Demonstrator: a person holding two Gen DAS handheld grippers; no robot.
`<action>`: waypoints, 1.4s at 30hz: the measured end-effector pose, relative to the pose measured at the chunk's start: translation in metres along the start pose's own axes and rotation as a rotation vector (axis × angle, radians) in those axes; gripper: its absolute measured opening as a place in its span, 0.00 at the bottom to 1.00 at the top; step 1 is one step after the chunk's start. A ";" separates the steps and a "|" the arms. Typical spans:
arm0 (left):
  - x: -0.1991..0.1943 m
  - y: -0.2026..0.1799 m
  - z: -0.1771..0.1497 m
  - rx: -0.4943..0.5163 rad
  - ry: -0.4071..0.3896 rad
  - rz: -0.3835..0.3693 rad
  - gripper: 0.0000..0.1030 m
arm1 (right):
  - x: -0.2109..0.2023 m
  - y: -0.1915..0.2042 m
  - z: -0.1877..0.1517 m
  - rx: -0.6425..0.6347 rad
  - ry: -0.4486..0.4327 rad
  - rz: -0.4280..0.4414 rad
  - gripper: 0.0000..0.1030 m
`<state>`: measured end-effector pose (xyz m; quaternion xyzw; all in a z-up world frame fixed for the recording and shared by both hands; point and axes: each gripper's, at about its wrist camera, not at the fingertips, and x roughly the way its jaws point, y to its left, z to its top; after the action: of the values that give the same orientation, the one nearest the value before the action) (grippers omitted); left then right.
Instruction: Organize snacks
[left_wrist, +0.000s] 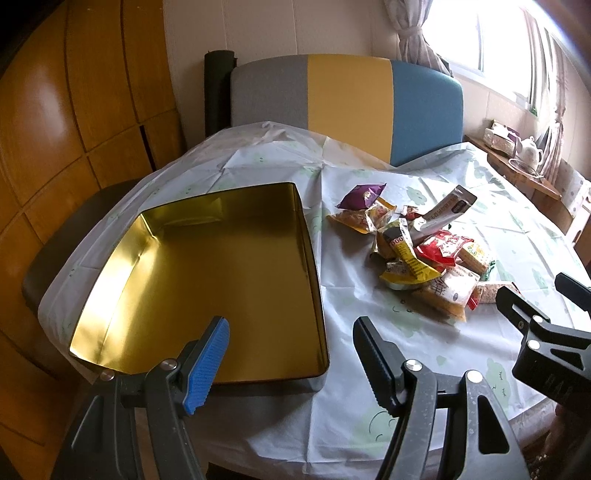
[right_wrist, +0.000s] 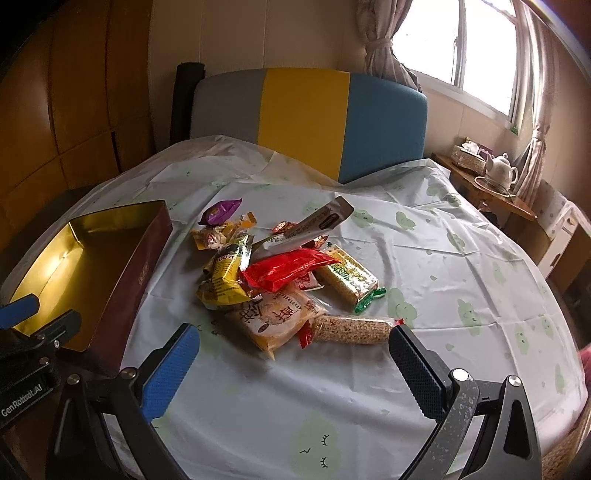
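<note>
Here, round table (right_wrist: 424, 258) under cloud-print cloth — striped chair (right_wrist: 306, 118) behind, window (right_wrist: 454, 40) right; both grippers' fingers apart, empty.

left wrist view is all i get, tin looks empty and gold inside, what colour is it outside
Observer: The tin's outer wall is dark red in the right wrist view, with a small gold mark on it.
Operator: anything at the near end of the snack pile i cant see properly
Observer: A clear-wrapped sesame bar lies nearest the right gripper, just ahead of its black finger.
Operator: is the right gripper holding anything
Observer: No. Its fingers are wide open with only tablecloth between them.
Operator: and the green-edged bar
Observer: That rice bar lies flat, its far end tucked under the red packet.
</note>
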<state>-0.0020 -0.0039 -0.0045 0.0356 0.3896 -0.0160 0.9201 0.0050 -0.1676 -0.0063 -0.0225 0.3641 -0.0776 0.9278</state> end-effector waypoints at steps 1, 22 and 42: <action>0.000 0.000 0.000 0.001 0.000 -0.001 0.69 | 0.000 0.000 0.000 0.000 0.000 0.000 1.00; 0.002 -0.003 0.000 0.016 0.013 -0.001 0.69 | -0.003 -0.009 0.009 -0.011 -0.019 -0.006 1.00; 0.009 -0.025 0.004 0.008 0.132 -0.320 0.65 | 0.067 -0.161 0.070 0.101 0.110 -0.047 1.00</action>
<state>0.0062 -0.0293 -0.0097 -0.0224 0.4500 -0.1615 0.8780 0.0809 -0.3384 0.0159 0.0202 0.4096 -0.1190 0.9042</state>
